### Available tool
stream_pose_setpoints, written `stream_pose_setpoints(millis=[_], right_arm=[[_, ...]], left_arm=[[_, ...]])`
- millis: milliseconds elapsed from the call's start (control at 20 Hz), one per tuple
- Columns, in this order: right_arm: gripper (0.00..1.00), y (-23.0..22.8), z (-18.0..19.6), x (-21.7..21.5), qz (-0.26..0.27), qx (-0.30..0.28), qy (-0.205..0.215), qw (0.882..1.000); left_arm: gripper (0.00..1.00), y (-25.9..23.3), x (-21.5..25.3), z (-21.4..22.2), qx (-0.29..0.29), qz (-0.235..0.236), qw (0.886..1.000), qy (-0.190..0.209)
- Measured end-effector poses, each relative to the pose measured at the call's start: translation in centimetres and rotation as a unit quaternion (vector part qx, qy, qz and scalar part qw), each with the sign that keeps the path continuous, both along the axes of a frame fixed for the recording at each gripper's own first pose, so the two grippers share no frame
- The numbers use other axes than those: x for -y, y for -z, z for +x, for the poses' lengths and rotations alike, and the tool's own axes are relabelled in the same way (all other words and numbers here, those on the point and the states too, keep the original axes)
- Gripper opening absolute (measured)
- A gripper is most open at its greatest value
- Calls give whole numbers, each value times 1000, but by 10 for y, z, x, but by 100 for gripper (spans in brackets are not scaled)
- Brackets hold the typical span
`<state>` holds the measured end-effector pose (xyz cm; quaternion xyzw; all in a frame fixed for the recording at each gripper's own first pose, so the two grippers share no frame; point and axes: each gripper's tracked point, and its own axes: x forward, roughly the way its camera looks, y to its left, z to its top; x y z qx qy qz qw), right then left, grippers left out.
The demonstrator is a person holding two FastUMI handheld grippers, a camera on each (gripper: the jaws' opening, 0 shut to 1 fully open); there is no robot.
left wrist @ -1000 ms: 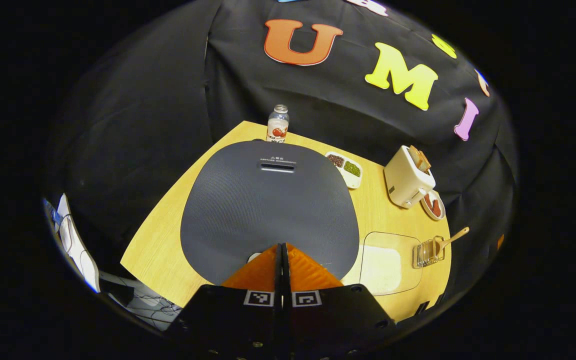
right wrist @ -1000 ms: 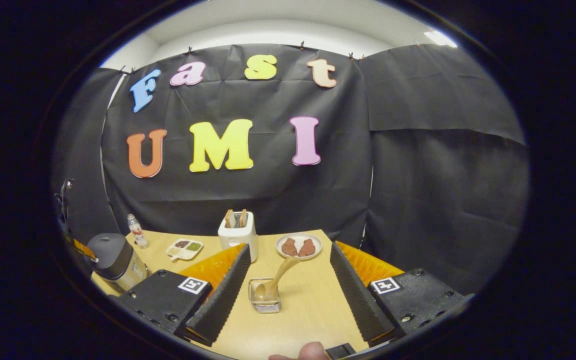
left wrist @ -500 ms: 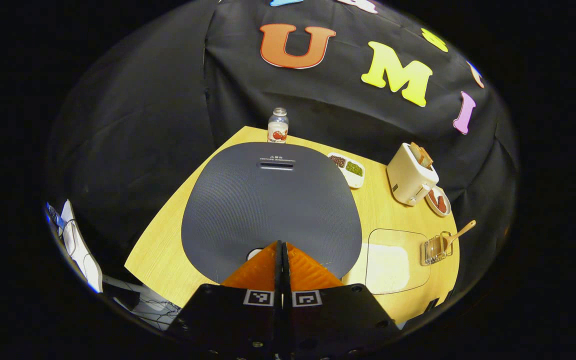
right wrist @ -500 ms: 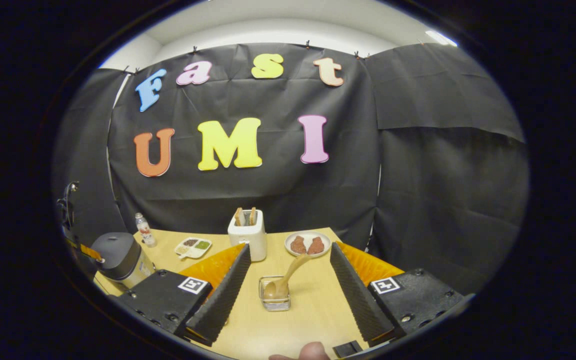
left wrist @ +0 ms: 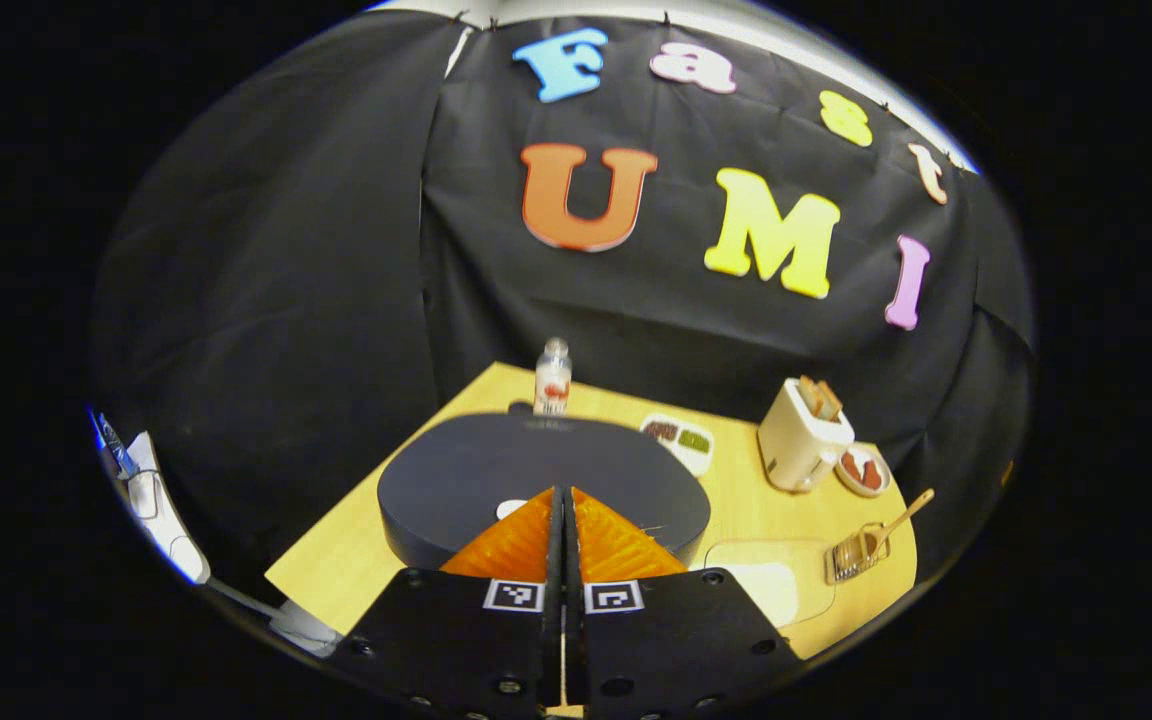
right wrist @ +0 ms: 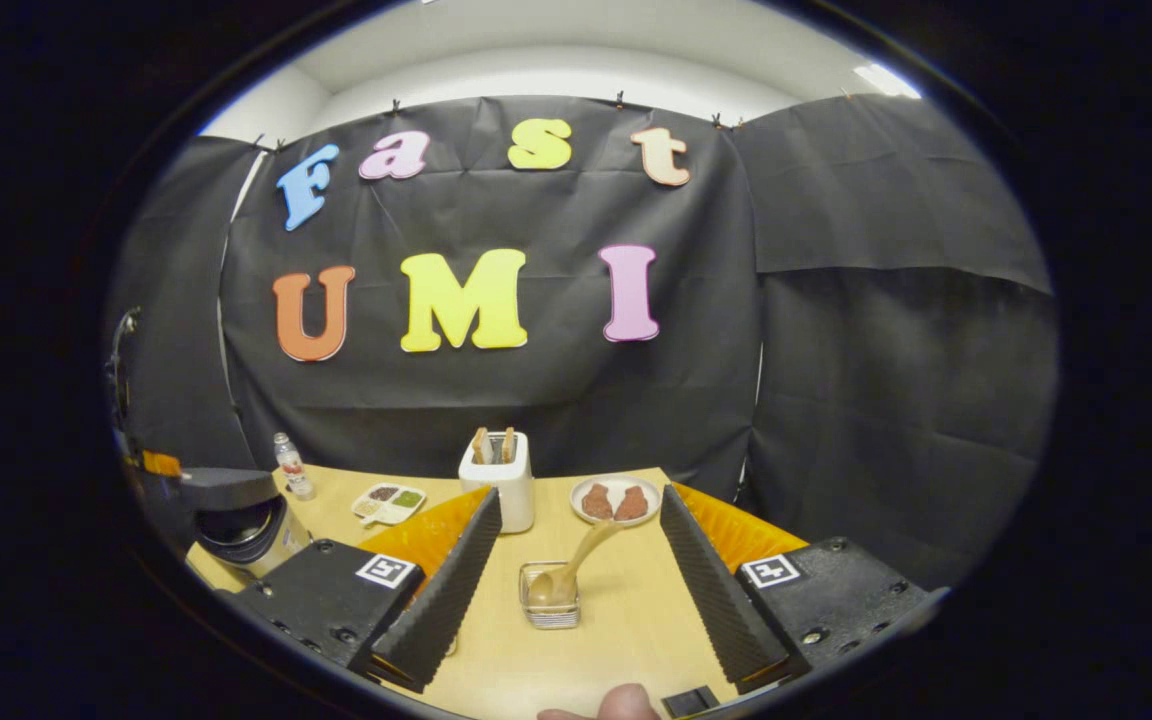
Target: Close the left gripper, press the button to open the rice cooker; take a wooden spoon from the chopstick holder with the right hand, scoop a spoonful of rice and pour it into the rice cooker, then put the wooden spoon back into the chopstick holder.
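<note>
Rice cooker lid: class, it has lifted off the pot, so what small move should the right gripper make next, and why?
Probably ease the right gripper forward and down around the wooden spoon handle. The rice cooker lid is up, the spoon leans in the chopstick holder, and the jaws are open.

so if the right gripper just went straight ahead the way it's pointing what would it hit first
Probably the light wooden spoon leaning in the small wire chopstick holder, which sits between the open right gripper fingers on the wooden table. Depth is unclear; the white toaster stands farther back.
</note>
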<state>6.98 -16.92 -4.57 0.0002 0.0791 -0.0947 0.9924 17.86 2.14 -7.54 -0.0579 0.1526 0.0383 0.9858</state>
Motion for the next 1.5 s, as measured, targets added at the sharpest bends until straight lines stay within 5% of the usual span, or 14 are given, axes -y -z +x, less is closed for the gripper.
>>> stream_pose_setpoints(millis=[150,250,450,600,650,700,1000,1050,1100,1250,1300,1350,1500], right_arm=[[100,-2,-2,4,-5,4,3,1000],[100,-2,-4,8,-3,4,5,1000],[100,1,-3,13,5,2,9,1000],[100,7,-5,16,6,-4,7,1000],[100,10,-5,15,5,-7,3,1000],[100,13,-5,14,1,-12,-1,1000],[100,28,7,13,4,-31,-29,999],[100,33,13,12,16,-35,-36,999],[100,37,20,10,30,-39,-44,998],[100,61,44,12,46,-60,-57,996],[100,71,53,11,48,-72,-66,994],[100,82,61,10,53,-84,-77,992],[100,120,87,14,76,-130,-92,984]], left_arm=[[0,-41,-2,4,57,24,998,3],[32,-59,2,3,84,29,996,9],[63,-93,14,-8,141,41,989,19],[98,-104,22,-18,164,63,984,27],[90,-107,24,-22,170,70,983,28],[100,-108,29,-27,175,72,981,33],[97,-103,56,-63,172,50,983,40],[89,-101,62,-68,169,43,984,40],[97,-99,71,-73,165,33,985,43],[95,-94,92,-81,150,11,987,51],[85,-92,95,-81,145,12,988,50],[95,-91,98,-80,141,14,989,50],[95,-94,105,-72,133,16,990,43]])
